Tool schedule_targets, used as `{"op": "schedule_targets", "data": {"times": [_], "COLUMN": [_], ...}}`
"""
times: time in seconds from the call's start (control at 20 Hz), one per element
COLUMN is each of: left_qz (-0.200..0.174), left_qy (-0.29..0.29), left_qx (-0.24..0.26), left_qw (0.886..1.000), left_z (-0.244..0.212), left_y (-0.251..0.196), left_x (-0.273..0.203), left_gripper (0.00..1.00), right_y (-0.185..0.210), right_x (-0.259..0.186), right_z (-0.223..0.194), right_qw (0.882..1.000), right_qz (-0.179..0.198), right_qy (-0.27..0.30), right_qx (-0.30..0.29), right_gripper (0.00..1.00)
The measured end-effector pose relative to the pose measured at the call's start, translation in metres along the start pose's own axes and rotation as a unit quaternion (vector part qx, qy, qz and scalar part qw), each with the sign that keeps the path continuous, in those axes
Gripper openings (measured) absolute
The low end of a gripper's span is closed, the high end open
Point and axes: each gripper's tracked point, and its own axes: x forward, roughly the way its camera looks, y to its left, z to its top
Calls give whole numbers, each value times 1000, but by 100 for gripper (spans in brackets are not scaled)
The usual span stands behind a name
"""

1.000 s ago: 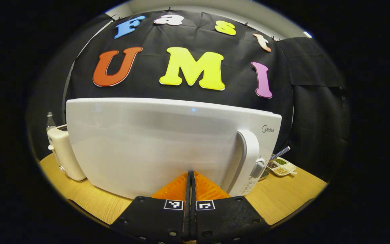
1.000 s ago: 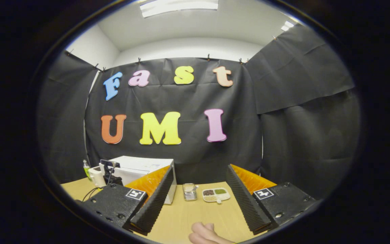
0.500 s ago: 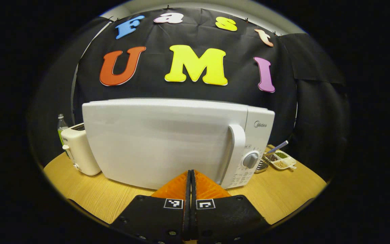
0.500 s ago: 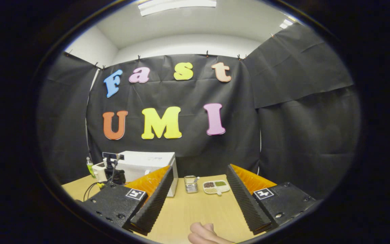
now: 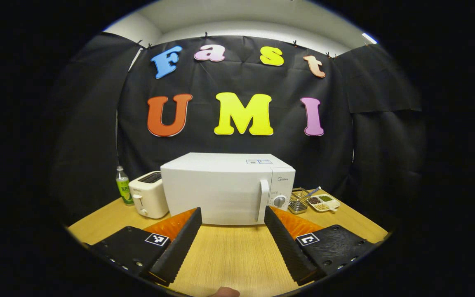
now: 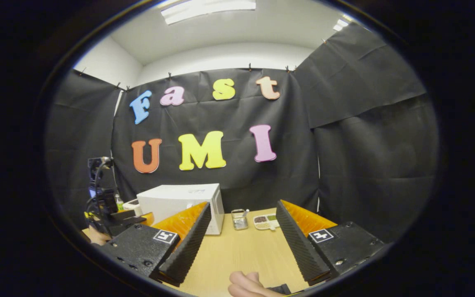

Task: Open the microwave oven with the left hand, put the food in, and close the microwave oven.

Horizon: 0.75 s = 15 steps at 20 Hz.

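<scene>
Left of the microwave oven: a green-labelled bottle, then a white toaster just beside its left wall. Microwave oven itself upright at the back of the wooden table, door shut flush, vertical handle along the door's right edge, dial just right of that. Right of the microwave oven: a wire basket, then a divided dish of grains, possibly the food, though impossible to confirm.

Left gripper released, fingers spread wide, empty, in front of the microwave oven and well apart from it. Right gripper likewise spread and empty, facing the table right of the microwave oven.

Judged as the door step. To do it well:
- Shift rightward along the front to the handle, not the middle of the door.
- Hook one finger behind the handle or close both across it.
- Pull in the arc of the hinge at the door's left edge, slowly, so the microwave oven does not slide toward the toaster.
</scene>
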Motion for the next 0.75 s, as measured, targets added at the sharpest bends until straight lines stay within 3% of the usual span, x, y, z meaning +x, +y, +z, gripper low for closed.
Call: {"op": "schedule_targets", "data": {"times": [0.1, 0.2, 0.25, 0.3, 0.35, 0.55, 0.6, 0.65, 0.7, 0.75], "left_qz": [25, 19, 14, 15, 18, 24, 24, 24, 24, 29], "left_qy": [-4, -10, -18, -25, -31, -41, -45, -50, -53, -56], "left_qx": [7, 4, -1, -5, -6, -9, -10, -11, -11, -11], "left_qw": [1000, 1000, 1000, 1000, 999, 999, 999, 998, 998, 998], "left_z": [15, 25, 31, 35, 37, 39, 39, 40, 41, 43], "left_y": [11, 7, 6, 7, 10, 15, 16, 16, 17, 20], "left_x": [-30, -60, -72, -84, -97, -140, -146, -153, -159, -162], "left_gripper": [96, 96, 96, 96, 96, 96, 96, 96, 96, 96], "right_y": [-3, -3, -2, 0, 2, 10, 12, 11, 11, 12], "right_x": [-10, -20, -24, -28, -31, -36, -37, -38, -38, -39], "right_z": [5, 9, 8, 8, 5, -3, -3, -4, -4, -5], "right_qw": [1000, 1000, 1000, 1000, 1000, 1000, 1000, 1000, 1000, 1000], "right_qz": [-6, -10, -8, -5, -2, 14, 16, 15, 15, 17], "right_qy": [-8, -14, -16, -15, -14, -3, -3, -3, -3, -3], "right_qx": [-4, -7, -6, -6, -6, -7, -8, -8, -9, -8], "right_gripper": [92, 92, 100, 92, 100, 100, 92, 92, 100, 100]}}
